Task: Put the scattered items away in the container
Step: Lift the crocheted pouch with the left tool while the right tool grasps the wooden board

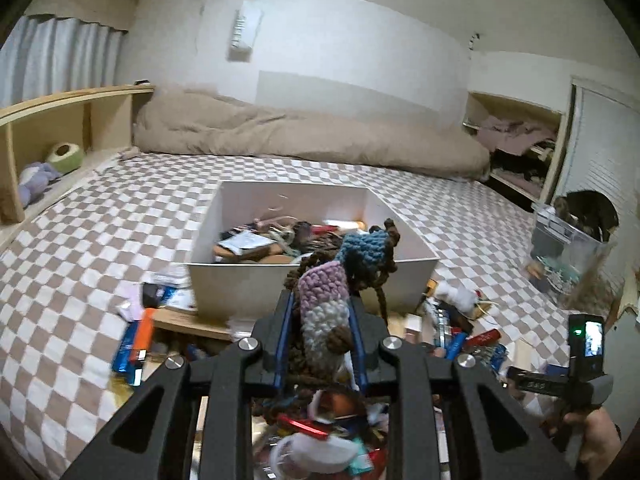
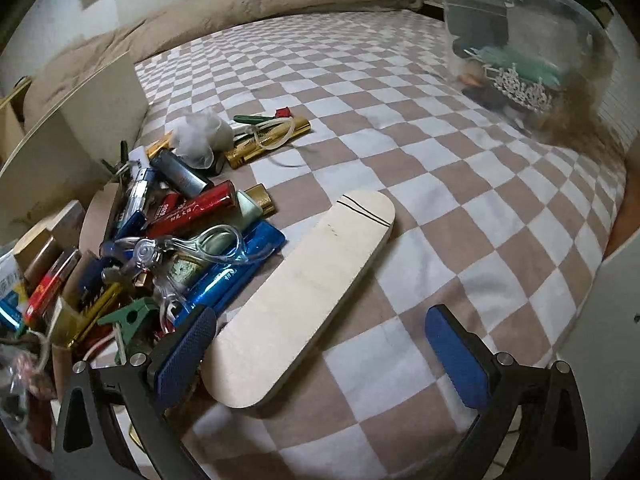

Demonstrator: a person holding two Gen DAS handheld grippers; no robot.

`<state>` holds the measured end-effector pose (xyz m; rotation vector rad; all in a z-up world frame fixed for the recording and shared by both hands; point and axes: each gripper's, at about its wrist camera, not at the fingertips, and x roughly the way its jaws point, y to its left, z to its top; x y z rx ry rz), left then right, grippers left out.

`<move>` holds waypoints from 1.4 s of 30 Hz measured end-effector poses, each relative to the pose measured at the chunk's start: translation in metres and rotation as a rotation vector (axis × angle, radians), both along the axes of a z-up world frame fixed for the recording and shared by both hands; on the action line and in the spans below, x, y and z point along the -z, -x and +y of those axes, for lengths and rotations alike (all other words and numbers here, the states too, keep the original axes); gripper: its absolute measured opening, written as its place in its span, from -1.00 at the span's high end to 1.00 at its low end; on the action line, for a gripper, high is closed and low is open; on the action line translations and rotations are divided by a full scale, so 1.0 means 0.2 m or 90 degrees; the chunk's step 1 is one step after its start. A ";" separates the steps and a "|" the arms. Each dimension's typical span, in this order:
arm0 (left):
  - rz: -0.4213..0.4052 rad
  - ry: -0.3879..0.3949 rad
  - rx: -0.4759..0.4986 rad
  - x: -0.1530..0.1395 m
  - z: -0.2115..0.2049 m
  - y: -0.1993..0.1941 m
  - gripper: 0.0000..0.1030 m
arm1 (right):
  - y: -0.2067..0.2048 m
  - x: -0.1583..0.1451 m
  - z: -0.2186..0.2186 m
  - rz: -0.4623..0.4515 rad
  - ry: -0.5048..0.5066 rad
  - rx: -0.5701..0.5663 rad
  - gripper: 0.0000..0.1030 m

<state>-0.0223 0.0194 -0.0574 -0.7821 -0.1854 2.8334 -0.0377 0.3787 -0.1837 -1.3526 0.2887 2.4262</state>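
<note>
Left gripper clamped on knitted doll near white box; right gripper wide open, empty, above wooden board.

Checkered brown-and-white bedspread covered bed. Beige duvet lay bunched along far wall. Wooden headboard shelf at left held green round plush and pale purple plush, side by side. Grey curtain hung above shelf. White wall unit mounted high on wall. Open closet at right showed heaped clothes.
</note>
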 end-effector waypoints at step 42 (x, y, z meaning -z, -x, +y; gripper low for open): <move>0.069 -0.001 -0.102 -0.23 -0.31 -0.20 0.51 | -0.07 -0.43 -0.13 0.212 0.116 -0.139 0.28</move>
